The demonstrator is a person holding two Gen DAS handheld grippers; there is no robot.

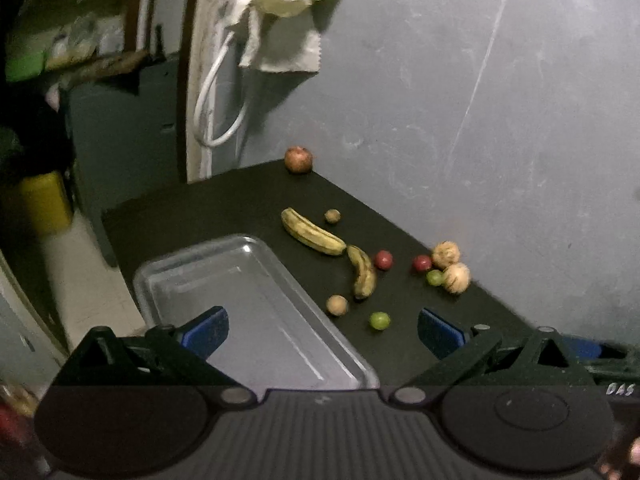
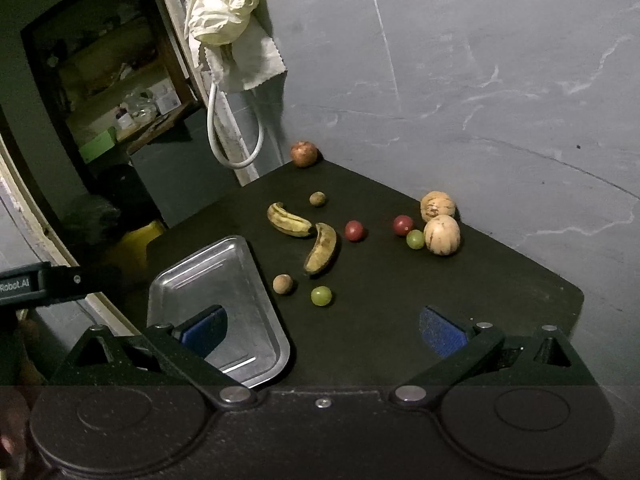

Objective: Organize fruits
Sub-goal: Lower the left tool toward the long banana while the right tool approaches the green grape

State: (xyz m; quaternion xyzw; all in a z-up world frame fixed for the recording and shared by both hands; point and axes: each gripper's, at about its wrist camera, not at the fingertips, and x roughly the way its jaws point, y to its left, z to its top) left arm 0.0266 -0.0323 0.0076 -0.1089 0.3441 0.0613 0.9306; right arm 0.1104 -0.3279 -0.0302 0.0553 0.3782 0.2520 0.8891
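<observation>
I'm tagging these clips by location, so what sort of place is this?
Probably a plain room in a home, maybe a kitchen or store corner. Loose fruit such as two bananas lies on a dark table beside a metal tray, against a bare grey wall, with a plastic bag hanging nearby.

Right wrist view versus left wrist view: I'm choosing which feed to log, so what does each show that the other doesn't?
Only the right wrist view shows the table's rounded right corner and the left gripper's body at the left edge. Only the left wrist view shows the tray's full near edge. Both show the empty tray, two bananas, the scattered fruit, and open jaws on each gripper.
</observation>
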